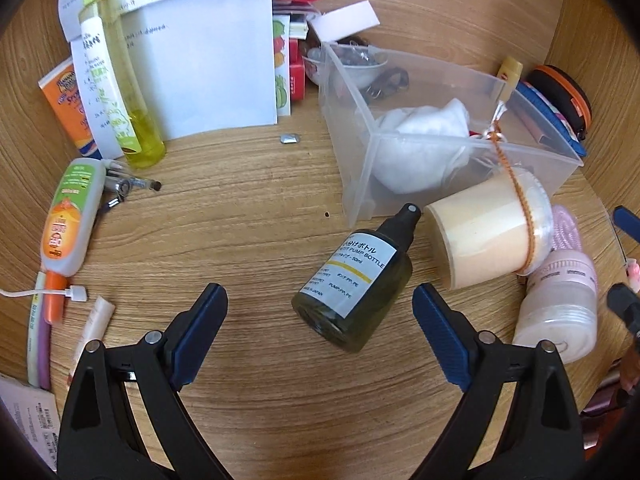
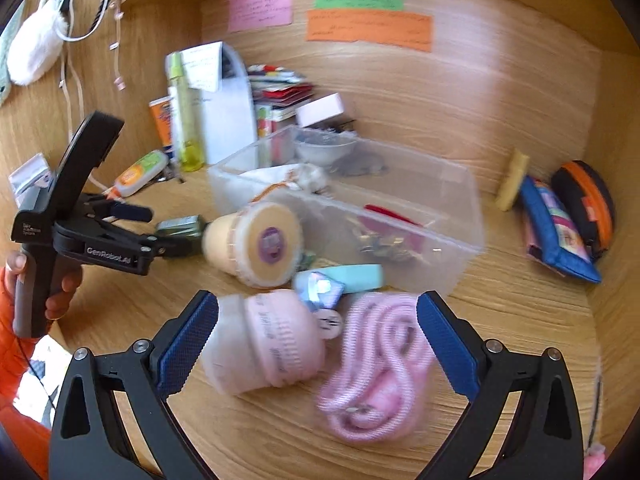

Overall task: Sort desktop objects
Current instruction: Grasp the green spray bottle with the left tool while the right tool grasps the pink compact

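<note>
Blue-padded jaws of the left gripper stand wide apart and hold nothing; the dark pump bottle lies on its side on the wooden desk between them, white label up, nozzle pointing away toward the clear plastic bin. Right gripper likewise gapes wide with nothing held; between its pads, lying on the desk, are a pink-capped jar on its side near the left pad and a coil of pink cord near the right pad. This view is motion-blurred, so contact between pads and items cannot be told. Just beyond the jar: a small blue faceted item and a pale teal strip. Cream-coloured cylindrical container lies tipped on its side, beside the pump bottle and against the bin's near wall, with an orange string looped over it. Inside the bin, a crumpled white cloth in the left compartment. Left of the desk: an orange-capped tube lying flat, pens beside it; further back, a tall yellow spray bottle upright, sheets of white paper leaning behind it. Far right corner: a blue pouch and an orange-trimmed black case against the wall. Coloured notes are stuck to the back panel. A hand with an orange sleeve holds the left gripper's handle.
</note>
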Motion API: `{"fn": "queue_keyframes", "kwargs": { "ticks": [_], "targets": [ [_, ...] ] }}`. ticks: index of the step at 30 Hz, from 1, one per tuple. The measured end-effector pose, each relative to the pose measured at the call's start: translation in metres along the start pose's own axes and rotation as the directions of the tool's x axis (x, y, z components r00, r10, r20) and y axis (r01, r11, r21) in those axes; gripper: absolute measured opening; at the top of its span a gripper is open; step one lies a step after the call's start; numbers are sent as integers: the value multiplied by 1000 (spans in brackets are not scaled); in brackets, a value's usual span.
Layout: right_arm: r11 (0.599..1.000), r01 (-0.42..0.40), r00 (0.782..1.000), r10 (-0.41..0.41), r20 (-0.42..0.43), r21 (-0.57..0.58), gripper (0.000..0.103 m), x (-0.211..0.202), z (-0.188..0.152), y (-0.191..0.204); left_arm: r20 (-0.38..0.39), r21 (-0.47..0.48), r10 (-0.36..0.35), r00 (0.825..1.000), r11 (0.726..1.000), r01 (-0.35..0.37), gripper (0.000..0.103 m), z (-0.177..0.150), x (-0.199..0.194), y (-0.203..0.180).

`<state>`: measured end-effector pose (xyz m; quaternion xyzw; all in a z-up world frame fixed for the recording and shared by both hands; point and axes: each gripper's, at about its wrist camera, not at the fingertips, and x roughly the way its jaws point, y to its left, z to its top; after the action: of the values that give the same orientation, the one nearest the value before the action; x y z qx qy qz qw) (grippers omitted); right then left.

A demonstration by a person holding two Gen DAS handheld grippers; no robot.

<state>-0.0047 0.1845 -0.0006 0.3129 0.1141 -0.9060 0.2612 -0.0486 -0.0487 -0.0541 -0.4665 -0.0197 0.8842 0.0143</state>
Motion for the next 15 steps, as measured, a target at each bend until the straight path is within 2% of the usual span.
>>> {"fn": "queue_keyframes", "kwargs": {
  "ticks": [5, 10, 15],
  "targets": [
    [1000, -1, 999, 0, -49, -16, 98, 6, -8, -9, -12, 6, -6, 1000, 1000, 6, 95, 5, 9, -1],
    [999, -19, 998, 16, -55, -47, 97, 14, -9, -6, -11, -2, -6, 1000, 1000, 6, 95, 9, 14, -2],
    [997, -64, 995, 60, -85, -49, 81, 29, -9, -5, -3, -17, 0, 1000, 1000, 0, 93, 12, 17, 2]
  ]
}}
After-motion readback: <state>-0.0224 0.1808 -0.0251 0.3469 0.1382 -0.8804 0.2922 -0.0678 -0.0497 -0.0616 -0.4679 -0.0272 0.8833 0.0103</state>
